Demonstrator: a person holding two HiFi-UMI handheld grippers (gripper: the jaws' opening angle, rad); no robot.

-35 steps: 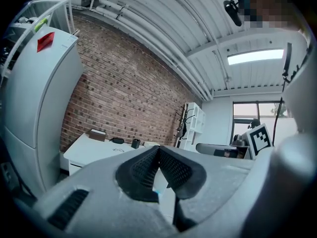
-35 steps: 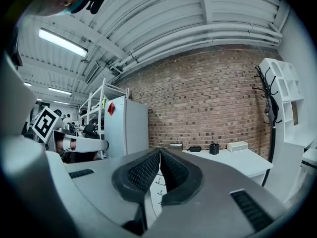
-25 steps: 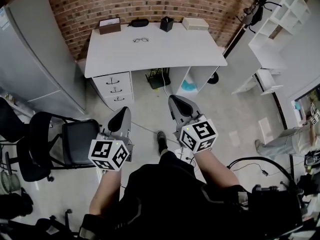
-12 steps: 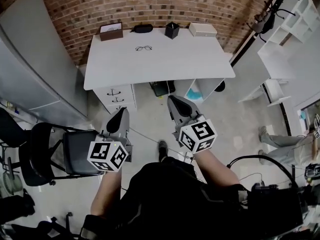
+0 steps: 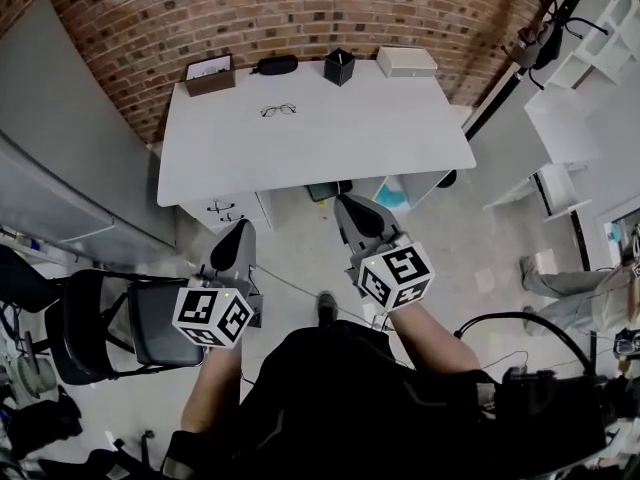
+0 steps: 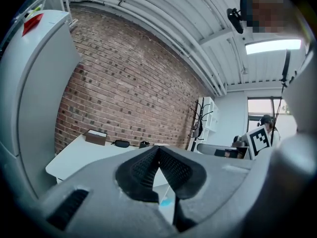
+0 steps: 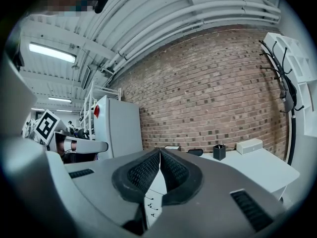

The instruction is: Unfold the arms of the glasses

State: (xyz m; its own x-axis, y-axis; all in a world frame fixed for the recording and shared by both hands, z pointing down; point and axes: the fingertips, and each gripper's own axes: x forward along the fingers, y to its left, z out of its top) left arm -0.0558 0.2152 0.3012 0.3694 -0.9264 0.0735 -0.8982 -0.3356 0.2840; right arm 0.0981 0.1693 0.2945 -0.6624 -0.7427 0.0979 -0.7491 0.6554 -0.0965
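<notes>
A: How is the step in hand best done?

B: The approach is judged to be the step in hand, since nothing is grasped yet. The left gripper (image 5: 240, 230) and the right gripper (image 5: 347, 206) are held over the floor, well apart from the counter (image 5: 330, 138). The fingers of both are seen pressed together with nothing between them. The fingers should be opened before the task's thing is reached. A low approach is advised, so that the frame can be steadied by one gripper while an arm is swung out by the other.

A: Where are the glasses (image 5: 279, 110) found?

B: They are seen on the counter's far left part, at about eleven o'clock from the grippers. A brown box (image 5: 210, 75) is set at their ten o'clock and a black case (image 5: 276, 64) at twelve.

A: How are they laid?

B: In the head view the long axis is laid roughly from nine to three o'clock, with the three o'clock end slightly farther away. Which way the lenses are faced cannot be told at this size.
</notes>
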